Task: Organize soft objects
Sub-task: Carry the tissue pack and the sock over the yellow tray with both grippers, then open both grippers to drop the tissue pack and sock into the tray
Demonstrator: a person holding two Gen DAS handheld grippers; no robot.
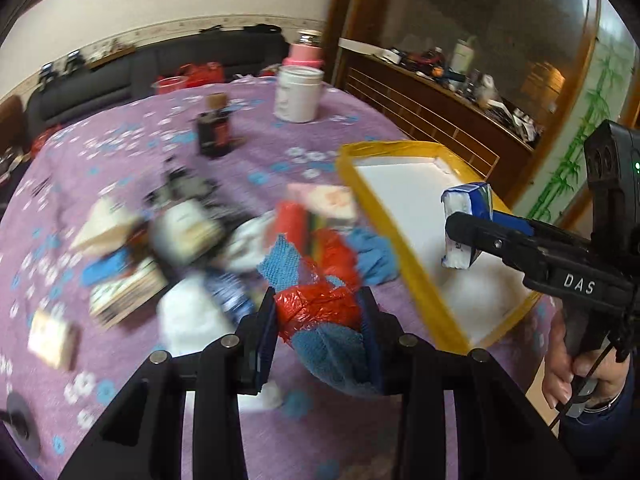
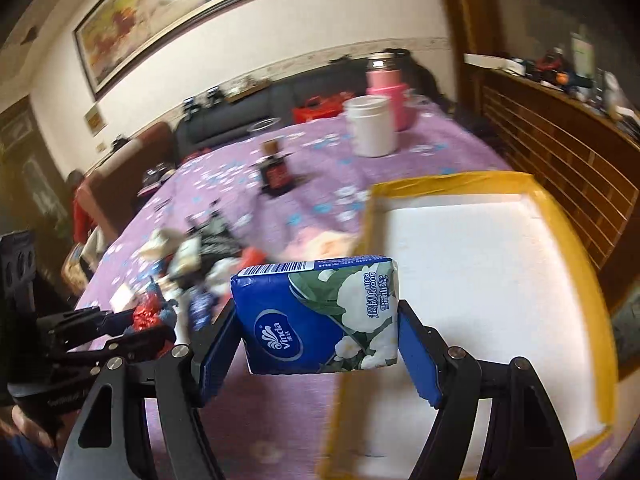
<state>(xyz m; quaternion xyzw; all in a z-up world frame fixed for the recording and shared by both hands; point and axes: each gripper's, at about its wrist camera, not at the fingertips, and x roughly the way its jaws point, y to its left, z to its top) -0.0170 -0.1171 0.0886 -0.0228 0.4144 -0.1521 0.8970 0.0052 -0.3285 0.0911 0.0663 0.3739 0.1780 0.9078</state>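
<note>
left tool (image 1: 320, 320) grips what looks like red plastic and blue cloth (image 1: 332, 344); right tool (image 2: 316, 344) clamps tissue pack (image 2: 320, 320).

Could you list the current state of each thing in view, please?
Left claw: shut on red bag and blue cloth.
Right claw: shut on tissue pack, held above tray.
Tray: empty, white inside.
White jar: upright, lid on.
Pink flask: upright.

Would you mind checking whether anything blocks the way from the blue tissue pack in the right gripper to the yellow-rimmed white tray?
Nothing visible does. The blue tissue pack, clamped in the right gripper, hangs at the yellow-rimmed white foam tray's near edge, and the tray floor looks bare.
</note>
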